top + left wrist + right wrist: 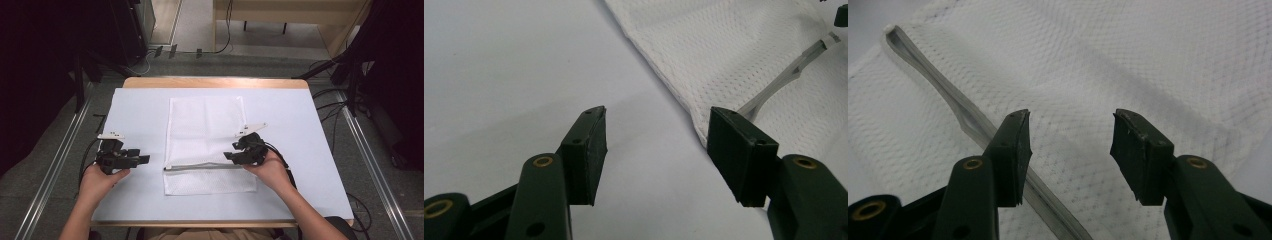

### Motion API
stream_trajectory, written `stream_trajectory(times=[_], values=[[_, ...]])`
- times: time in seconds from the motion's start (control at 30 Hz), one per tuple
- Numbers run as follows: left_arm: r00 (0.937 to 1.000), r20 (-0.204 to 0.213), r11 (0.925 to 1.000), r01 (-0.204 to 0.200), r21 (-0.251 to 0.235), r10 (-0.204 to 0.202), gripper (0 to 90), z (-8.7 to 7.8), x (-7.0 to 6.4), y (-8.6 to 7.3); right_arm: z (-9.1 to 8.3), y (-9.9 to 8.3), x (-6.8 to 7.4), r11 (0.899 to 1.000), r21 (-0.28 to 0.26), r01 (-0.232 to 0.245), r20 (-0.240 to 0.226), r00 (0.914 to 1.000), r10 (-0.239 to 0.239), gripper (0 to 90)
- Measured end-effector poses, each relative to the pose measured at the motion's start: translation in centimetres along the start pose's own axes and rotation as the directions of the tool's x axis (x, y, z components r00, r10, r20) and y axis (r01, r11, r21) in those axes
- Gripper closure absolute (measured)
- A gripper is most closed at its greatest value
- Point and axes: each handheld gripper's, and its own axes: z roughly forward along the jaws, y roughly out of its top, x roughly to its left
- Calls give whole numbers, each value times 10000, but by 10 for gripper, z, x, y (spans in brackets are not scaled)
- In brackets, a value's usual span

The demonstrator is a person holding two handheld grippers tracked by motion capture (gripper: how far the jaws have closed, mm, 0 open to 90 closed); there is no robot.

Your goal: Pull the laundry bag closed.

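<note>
A white mesh bag (205, 135) lies flat in the middle of the table, with a grey zipper strip (200, 167) across its near part. My right gripper (231, 156) is open over the bag's right side, just above the zipper (973, 122), holding nothing. The mesh (1128, 55) spreads under its jaws. My left gripper (144, 159) is open on the table left of the bag, its jaws pointing at the bag's left edge (684, 100) with nothing between them. The zipper's end (774, 85) lies past its right jaw.
A pale blue sheet (135, 110) covers the wooden table (215, 82). Cables (87, 155) trail from both grippers. Dark equipment stands (80, 75) and floor cables (335, 110) flank the table. Bare sheet lies left and right of the bag.
</note>
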Motion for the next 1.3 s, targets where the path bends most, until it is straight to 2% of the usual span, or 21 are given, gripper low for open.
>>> stream_trajectory(times=[0.4,0.67,0.8,0.93,1.13,1.3], values=[[10000,-82,10000,-46,46,46,409,0,3,0,15,14,20,9999,141,94,-432,9990,-88,530],[10000,-44,9999,64,82,-64,411,2,7,3,21,20,31,9992,155,368,-657,9972,-357,541],[9999,-83,9999,-109,12,109,419,5,5,5,25,24,37,9990,153,412,-826,9958,-398,552],[9987,-351,9992,-375,-98,371,444,7,2,7,30,28,44,9988,173,449,-940,9946,-431,556],[10000,-5,9995,-90,299,90,445,15,8,5,40,33,56,9983,200,555,-1182,9916,-528,561],[9996,-6,9992,-289,276,290,444,19,8,8,47,37,67,9968,125,795,-1269,9889,-772,569]])
